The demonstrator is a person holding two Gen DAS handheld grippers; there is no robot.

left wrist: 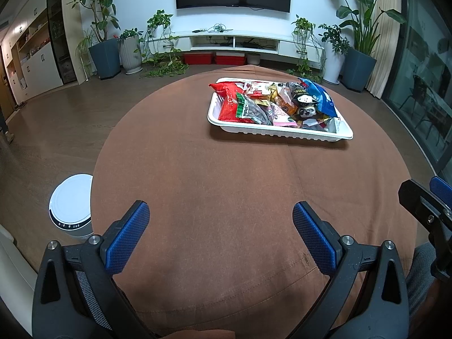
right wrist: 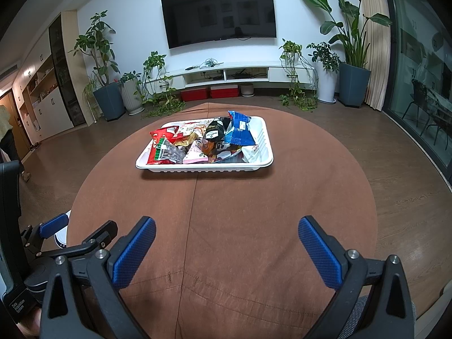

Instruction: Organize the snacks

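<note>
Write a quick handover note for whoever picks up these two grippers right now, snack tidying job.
Left claw: open, empty, hovering over the near side of the brown table.
Right claw: open, empty, beside it.
Snacks: all piled in the white tray at the far side, including the red packet and blue packet.
Done: nothing loose on the cloth.
Left: apparently only sorting inside the tray, if wanted.

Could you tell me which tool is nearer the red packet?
Left, probably. The red packet lies at the tray's left end; the left tool faces that end, the right tool sits further right.
</note>
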